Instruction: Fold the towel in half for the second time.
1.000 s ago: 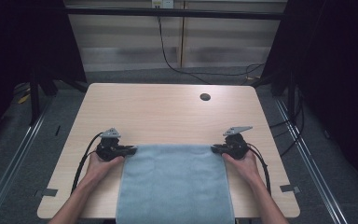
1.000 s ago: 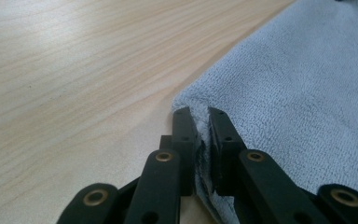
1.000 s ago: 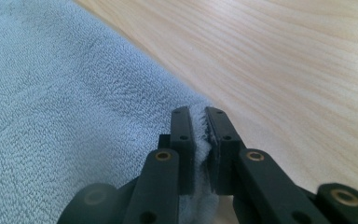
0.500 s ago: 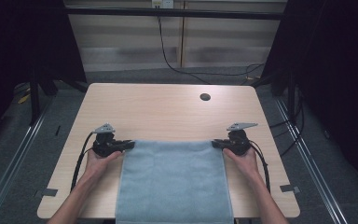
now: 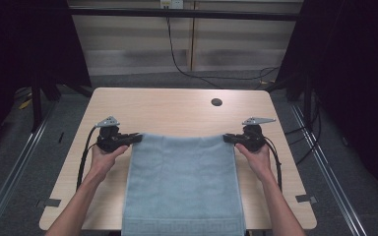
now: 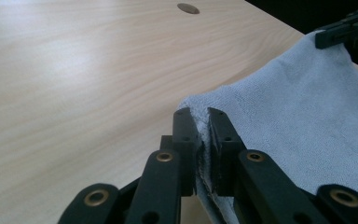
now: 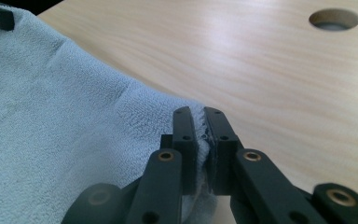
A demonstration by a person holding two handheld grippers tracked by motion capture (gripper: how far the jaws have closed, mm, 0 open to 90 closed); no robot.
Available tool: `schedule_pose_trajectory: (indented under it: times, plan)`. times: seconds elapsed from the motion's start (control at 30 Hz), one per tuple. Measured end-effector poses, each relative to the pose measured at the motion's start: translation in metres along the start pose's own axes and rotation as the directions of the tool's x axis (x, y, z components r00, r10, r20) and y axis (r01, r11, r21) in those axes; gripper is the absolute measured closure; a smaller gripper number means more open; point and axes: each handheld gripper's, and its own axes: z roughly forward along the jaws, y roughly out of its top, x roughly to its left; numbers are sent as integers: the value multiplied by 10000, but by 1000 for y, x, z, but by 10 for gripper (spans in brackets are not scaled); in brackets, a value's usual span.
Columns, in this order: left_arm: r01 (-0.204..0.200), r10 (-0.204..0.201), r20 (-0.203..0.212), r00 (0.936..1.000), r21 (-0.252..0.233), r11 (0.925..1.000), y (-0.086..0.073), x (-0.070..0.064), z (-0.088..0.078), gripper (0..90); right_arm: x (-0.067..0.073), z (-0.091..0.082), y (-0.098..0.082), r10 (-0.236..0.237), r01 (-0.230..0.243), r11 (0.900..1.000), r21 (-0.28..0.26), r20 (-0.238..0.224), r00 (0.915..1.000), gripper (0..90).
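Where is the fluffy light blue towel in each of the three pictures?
High view: the light blue terry towel lies bottom centre, hanging over the near table edge.
Left gripper view: right side, corner pinched between the jaws.
Right gripper view: left side, corner pinched too.
Shared landmark: the round hole in the wooden tabletop.

I see one towel (image 5: 184, 187), light blue terry cloth with a woven key-pattern border band along its near end. It is spread lengthwise on the near middle of the tabletop (image 5: 177, 110), with the near end hanging over the near edge. The far edge is stretched straight from left to right and raised slightly off the surface, its two far corners pinched. The cloth (image 6: 303, 116) slopes down from that edge and lies mostly smooth, with shallow creases near the right corner (image 7: 135, 116).
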Motion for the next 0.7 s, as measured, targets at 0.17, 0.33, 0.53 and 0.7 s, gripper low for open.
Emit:
schedule_pose_trajectory:
  times: [0.17, 0.33, 0.53, 0.7]
  plan:
    - [-163, 162, -168, 9997, -103, 9998, 14, 1, 0, 830, -2, -3, 16, -81, 86, 9995, -298, 165, 9998, 848]
    - [-297, 282, -318, 9991, -465, 9985, 31, 0, -5, 830, 0, -8, 35, -183, 204, 9975, -679, 309, 9994, 849]
    - [-410, 368, -456, 9983, -930, 9948, 42, -3, -15, 829, 5, -18, 57, -430, 471, 9919, -1176, 371, 9984, 850]
    - [-504, 475, -265, 9985, -1235, 9911, 42, -10, -23, 829, 10, -26, 59, -565, 584, 9883, -1406, 173, 9982, 851]
